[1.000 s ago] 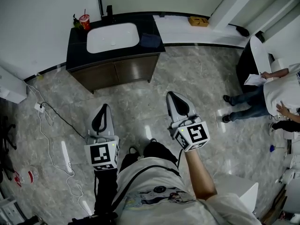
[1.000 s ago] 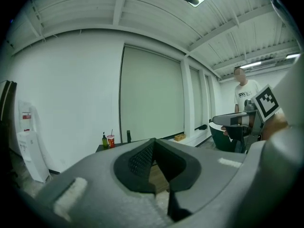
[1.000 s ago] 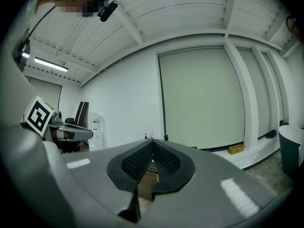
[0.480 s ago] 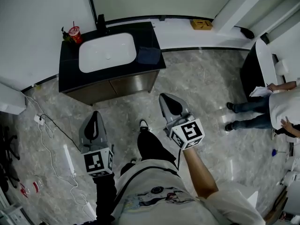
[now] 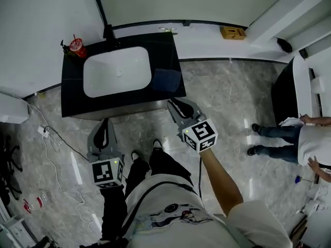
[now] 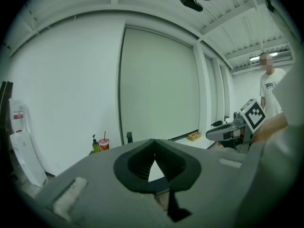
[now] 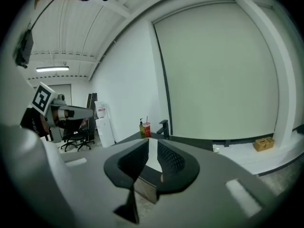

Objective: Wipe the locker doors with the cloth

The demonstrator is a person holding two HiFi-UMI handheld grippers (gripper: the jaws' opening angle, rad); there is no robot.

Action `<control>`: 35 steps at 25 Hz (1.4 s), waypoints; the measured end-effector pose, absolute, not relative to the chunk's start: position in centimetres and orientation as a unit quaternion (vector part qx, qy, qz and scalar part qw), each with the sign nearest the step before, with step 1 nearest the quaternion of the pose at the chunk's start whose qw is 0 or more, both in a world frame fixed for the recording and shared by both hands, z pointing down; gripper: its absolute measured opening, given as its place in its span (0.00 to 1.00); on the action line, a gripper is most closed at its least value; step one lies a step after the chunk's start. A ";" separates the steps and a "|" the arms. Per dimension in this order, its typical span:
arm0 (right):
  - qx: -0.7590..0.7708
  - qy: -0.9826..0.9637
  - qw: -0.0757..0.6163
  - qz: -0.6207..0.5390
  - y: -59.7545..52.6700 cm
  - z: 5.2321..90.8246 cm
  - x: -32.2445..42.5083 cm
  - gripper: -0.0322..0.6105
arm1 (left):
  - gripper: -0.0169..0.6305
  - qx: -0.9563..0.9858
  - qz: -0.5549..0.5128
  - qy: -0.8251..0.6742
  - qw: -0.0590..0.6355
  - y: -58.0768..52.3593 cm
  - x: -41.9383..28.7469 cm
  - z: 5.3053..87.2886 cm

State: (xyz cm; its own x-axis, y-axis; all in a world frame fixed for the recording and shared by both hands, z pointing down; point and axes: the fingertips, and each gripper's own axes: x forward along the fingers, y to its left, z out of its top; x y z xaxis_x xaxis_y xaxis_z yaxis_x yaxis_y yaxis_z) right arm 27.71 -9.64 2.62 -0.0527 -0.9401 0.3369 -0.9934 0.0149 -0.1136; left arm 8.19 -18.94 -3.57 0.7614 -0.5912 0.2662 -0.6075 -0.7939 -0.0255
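At seven o'clock from the basin (image 5: pixel 117 76), the left tongs (image 5: pixel 106 124) are pressed together and empty. The cloth (image 5: pixel 166 80) lies folded on the worktop (image 5: pixel 72 94) at the basin's three o'clock. The right tongs (image 5: pixel 175 106), just opening with nothing between them, hover at the cloth's six. They should widen and descend squarely over the fold, clear of the worktop's front edge. The floor (image 5: pixel 227 102) at three o'clock is open as far as a bystander's legs (image 5: pixel 269 138).

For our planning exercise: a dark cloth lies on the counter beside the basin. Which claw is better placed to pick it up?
Probably the right. The right claw, its jaws just opening and empty, sits close to the cloth. The left claw, shut, hangs further back.
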 end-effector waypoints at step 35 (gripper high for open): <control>0.400 -0.756 0.423 0.299 -24.5 32.8 41.5 0.35 | 0.03 0.903 0.289 -0.283 0.146 -19.9 16.8 14.8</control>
State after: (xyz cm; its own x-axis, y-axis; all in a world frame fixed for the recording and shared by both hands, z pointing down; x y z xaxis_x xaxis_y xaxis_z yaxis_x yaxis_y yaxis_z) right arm 41.53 -24.53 32.80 -0.3229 -0.3515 0.8787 -0.8574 0.5019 -0.1143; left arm 16.81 -19.93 14.82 0.6729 -0.4274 0.6038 -0.5958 -0.7969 0.0999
